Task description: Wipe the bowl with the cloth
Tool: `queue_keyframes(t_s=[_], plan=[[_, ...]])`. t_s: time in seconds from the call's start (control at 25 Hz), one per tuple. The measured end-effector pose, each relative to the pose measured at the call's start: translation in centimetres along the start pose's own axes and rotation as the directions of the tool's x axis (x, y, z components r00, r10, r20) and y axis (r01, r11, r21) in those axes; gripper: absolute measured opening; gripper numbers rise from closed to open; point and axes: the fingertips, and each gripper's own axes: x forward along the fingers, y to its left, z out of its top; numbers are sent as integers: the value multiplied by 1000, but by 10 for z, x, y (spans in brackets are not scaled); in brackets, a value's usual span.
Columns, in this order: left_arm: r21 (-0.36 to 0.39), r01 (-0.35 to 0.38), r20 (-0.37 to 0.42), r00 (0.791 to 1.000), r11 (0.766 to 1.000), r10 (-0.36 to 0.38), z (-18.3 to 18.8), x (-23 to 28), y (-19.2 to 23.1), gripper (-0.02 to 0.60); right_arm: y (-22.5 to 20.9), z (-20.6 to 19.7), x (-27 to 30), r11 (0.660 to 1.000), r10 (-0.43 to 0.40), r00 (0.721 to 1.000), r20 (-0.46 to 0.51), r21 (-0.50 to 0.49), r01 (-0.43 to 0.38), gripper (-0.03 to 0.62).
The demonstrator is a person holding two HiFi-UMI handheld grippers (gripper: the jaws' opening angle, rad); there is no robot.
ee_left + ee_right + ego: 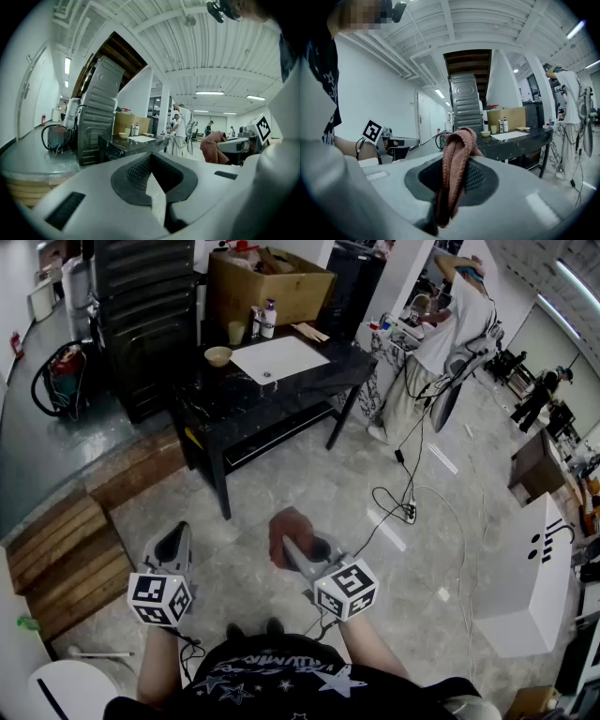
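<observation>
While the cloth rides in the right tool, the bowl stands far off, unwiped.
Nearest: left gripper, jaws pressed together on nothing; right gripper, clenched on a folded bunch of the reddish cloth, much of it standing loose above the pads. Beyond: pale floor with a power strip and trailing leads off to the right. Then the black table, with the small bowl near its left end, close to a cup and bottles, well apart from both tools. Risks, as judged: the cloth, pinched by a fold only, may drag free once it is rubbed inside the bowl. The bowl looks light and is unsteadied, so it may slide into the bottles or off the edge unless the left jaws part to brace it.
</observation>
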Motion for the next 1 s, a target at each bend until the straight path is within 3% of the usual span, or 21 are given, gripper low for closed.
queue_keyframes(t_s=[0.28,0.64,1.0], plan=[[-113,54,-57,997,992,-60,-23,1,-16,9,-10,-14,-18,998,-59,998,-36,18,60,60],[-157,63,-89,993,986,-78,-37,2,-42,9,-12,-15,-10,1000,7,1000,-29,-1,-7,60],[-76,38,-82,996,996,-44,-18,35,-68,9,-40,-19,-26,999,44,999,-2,27,-43,60]])
